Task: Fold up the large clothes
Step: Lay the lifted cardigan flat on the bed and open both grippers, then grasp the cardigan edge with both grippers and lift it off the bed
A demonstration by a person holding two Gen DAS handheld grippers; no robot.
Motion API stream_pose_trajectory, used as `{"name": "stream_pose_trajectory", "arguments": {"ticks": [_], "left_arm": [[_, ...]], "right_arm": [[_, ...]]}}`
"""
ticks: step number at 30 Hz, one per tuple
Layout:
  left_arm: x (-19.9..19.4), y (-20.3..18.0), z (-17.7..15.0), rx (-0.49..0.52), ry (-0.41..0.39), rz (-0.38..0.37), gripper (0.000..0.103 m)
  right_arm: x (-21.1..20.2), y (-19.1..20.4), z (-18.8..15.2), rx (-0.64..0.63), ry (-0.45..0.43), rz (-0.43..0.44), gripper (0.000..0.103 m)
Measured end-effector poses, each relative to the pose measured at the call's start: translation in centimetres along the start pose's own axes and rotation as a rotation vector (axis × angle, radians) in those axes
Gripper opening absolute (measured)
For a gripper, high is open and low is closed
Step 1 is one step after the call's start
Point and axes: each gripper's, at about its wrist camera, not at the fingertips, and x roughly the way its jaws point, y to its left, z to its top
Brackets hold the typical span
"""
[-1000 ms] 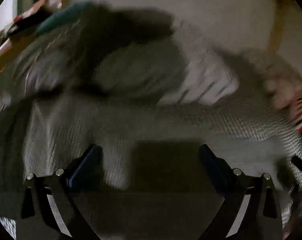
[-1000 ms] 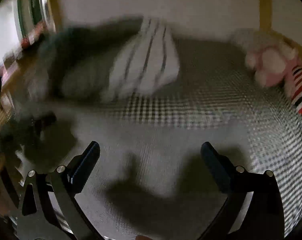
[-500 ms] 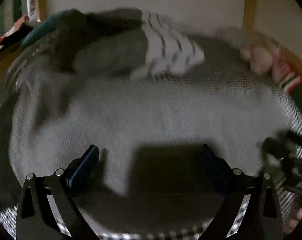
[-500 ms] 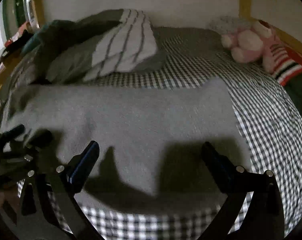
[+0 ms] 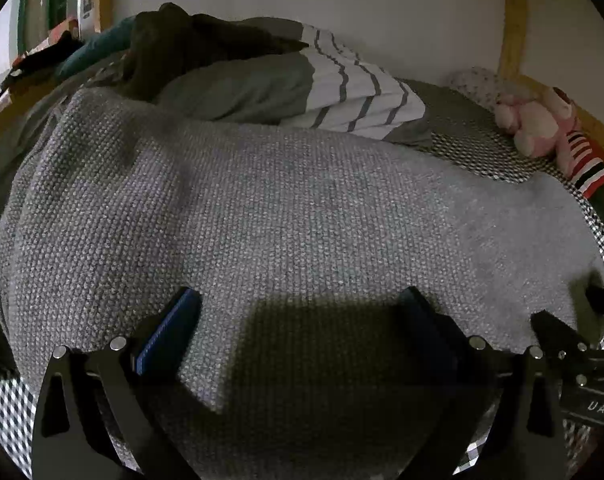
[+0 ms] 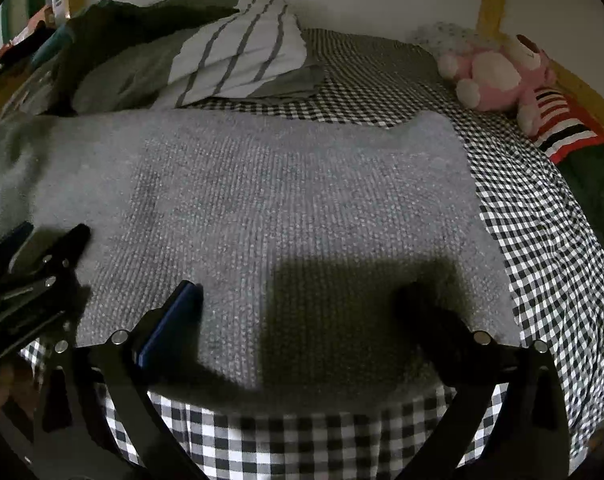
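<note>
A large grey knitted garment (image 5: 286,216) (image 6: 286,200) lies spread flat on a bed with a black-and-white checked sheet (image 6: 542,240). My left gripper (image 5: 298,304) hovers open just above the garment's near part, nothing between its fingers. My right gripper (image 6: 302,296) stands open over the garment's near edge, to the right of the left one. The left gripper's black frame (image 6: 26,276) shows at the left of the right wrist view. The right gripper's frame (image 5: 582,356) shows at the lower right of the left wrist view.
A grey and white striped pillow (image 6: 230,52) (image 5: 342,92) and dark bedding (image 5: 190,52) lie at the far side. A pink plush toy (image 6: 498,76) (image 5: 538,124) sits at the far right by a wooden bed post (image 5: 510,28). A white wall runs behind.
Both views have settled from blurred motion. The grey garment now lies spread flat on the bed and both grippers have come down closer to its near edge, still open.
</note>
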Motion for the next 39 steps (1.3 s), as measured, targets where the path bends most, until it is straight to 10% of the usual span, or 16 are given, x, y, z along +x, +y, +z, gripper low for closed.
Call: {"name": "stream_pose_trajectory", "arguments": {"ticks": [13,21,30,36,39], "left_arm": [[-0.2,0.0,-0.1,-0.006,-0.023,0.009,0.099],[-0.7,0.2,0.8,-0.007,0.021,-0.014,0.098],[-6.9,5.6,-1.7,-0.351,0.039,-0.231,0.097],[-5.4,10.1,-7.0,-0.772,0.156,-0.430,0.097],[-3.9,12.1,-9.3,-0.989,0.155,-0.508,0.097]], "right_arm": [[1.0,0.0,0.0,0.014,-0.010,0.003,0.100],[-5.1,-2.8,-2.8,0.185,-0.073,0.177,0.100],[-5.8,-5.9,-7.4,0.382,-0.052,0.353,0.100],[-1.5,-7.8,-10.0,0.784,0.097,0.799,0.100],[-0.4,-8.0,-10.6,0.870,0.088,0.877,0.100]]}}
